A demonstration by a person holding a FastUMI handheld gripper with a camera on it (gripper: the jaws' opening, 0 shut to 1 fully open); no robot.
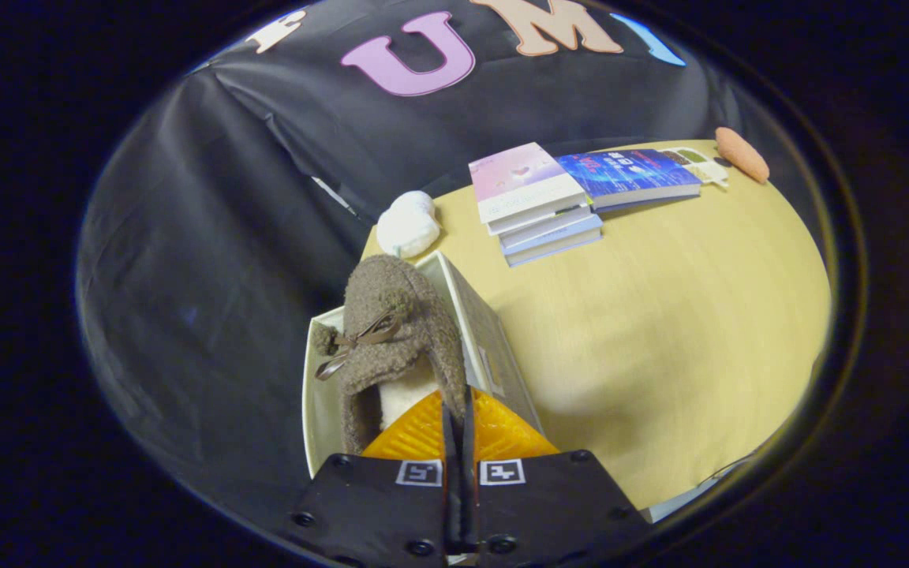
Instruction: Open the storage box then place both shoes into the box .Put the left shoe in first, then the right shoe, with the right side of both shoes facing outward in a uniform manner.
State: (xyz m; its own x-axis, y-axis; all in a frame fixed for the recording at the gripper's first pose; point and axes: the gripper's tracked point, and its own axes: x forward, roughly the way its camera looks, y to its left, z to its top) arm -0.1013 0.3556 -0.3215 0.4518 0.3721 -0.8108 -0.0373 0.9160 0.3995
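Shoe (395, 331): brown fleecy slipper, pale lining, small ribbon bow and pompom on top, toe pointing to 12 o'clock from claw. Claw (456, 422) fingers nearly together, pinching thin edge of shoe's collar at heel end. Likely held by rim so shoe hangs straight for lowering. Shoe sits over open storage box (486, 339), pale walls showing at 9 and 3 o'clock of shoe. Box at tabletop (660, 331) edge. Cannot tell whether sole touches box floor. Books (541, 205) well beyond, at 1 o'clock.

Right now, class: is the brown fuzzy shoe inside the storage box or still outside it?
Inside. The brown shoe sits within the white storage box walls, the gripper shut on its heel edge.
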